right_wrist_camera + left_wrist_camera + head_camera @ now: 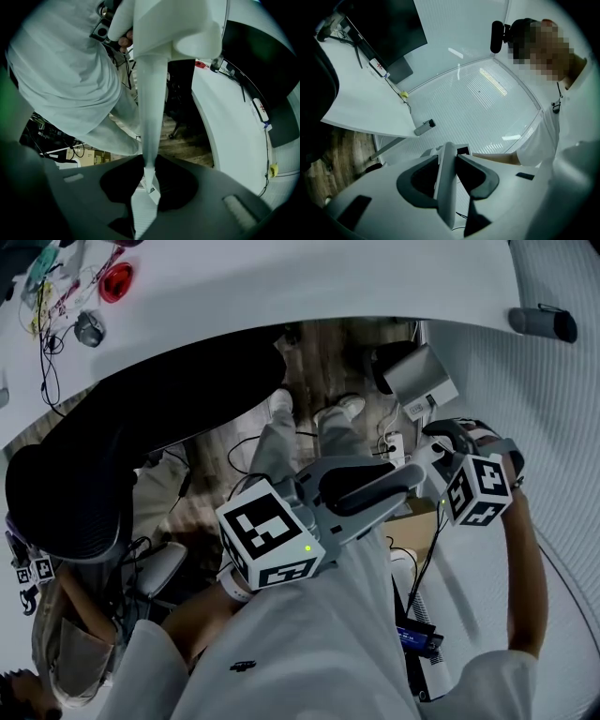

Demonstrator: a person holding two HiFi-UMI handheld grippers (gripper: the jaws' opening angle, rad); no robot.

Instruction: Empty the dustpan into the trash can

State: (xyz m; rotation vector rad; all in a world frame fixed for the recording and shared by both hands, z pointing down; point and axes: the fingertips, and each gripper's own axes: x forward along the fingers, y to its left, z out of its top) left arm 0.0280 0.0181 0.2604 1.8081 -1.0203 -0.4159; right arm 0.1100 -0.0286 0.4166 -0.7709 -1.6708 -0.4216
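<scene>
I am pinching a white handle point(152, 93) in both left tongs point(447, 159) and right tongs point(149, 164); with no trash can showing, emptying seems not yet done.

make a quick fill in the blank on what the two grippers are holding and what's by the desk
1. The left hand-held gripper is ____ on a pale handle.
2. The right hand-held gripper is shut on the very ____ handle.
3. The office chair by the white desk is ____.

Missing words: shut; same; black
</scene>
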